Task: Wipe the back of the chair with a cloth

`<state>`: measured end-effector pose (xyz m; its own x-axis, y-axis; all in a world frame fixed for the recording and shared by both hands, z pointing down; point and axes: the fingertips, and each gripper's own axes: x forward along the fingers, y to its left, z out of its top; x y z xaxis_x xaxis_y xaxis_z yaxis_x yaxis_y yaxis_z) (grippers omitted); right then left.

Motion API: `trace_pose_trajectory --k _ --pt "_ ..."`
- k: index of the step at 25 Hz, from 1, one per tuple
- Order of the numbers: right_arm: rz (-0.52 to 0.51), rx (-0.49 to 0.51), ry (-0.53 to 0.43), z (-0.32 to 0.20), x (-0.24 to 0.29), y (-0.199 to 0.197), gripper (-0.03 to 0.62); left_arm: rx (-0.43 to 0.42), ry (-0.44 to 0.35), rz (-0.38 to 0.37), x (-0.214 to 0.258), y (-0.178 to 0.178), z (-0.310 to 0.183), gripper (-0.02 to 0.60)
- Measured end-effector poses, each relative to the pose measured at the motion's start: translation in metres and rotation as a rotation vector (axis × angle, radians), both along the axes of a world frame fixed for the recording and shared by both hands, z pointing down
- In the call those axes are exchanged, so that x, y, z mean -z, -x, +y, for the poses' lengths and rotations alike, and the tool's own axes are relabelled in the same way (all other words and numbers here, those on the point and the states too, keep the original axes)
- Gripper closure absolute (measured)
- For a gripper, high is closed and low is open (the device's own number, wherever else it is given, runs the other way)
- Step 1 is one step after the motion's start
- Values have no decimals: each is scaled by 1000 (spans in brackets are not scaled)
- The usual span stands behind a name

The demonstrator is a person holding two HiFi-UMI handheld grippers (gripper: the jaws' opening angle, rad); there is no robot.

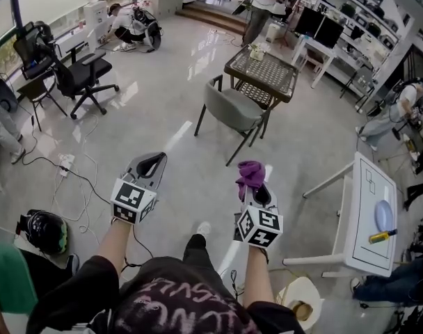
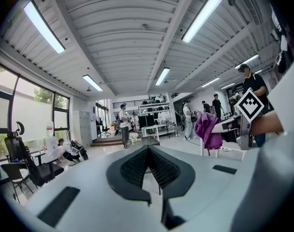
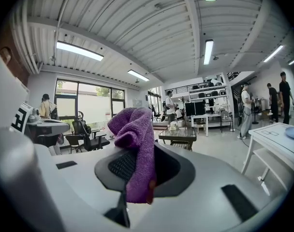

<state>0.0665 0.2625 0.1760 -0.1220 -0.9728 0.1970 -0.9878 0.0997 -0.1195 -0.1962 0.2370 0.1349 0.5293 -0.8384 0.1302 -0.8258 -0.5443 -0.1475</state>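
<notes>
A grey chair (image 1: 231, 107) with dark legs stands ahead of me, tucked against a small wicker-topped table (image 1: 263, 73), its curved back toward me. My right gripper (image 1: 252, 184) is shut on a purple cloth (image 1: 250, 173), which bunches above the jaws and hangs down over them (image 3: 135, 144). My left gripper (image 1: 153, 163) is held level beside it, jaws shut with nothing between them (image 2: 147, 151). Both grippers are well short of the chair, above the shiny floor. In the left gripper view the cloth (image 2: 208, 130) shows at the right.
A white table (image 1: 369, 214) with a blue plate and a yellow-handled tool stands at my right. A black office chair (image 1: 76, 77) is at the left, with cables and a power strip (image 1: 64, 163) on the floor. People work at the room's edges.
</notes>
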Motion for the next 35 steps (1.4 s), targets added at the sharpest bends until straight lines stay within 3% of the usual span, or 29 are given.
trace_pose_trajectory --k 13,27,35 --pt "6 42 34 -130 -27 -19 508 50 48 -22 -29 -13 -121 572" --pt "-27 65 81 -296 -38 -98 508 70 89 -55 -37 -94 -281 572" --pt "-43 108 77 -349 -31 -98 508 99 92 -69 -30 -99 -325 572"
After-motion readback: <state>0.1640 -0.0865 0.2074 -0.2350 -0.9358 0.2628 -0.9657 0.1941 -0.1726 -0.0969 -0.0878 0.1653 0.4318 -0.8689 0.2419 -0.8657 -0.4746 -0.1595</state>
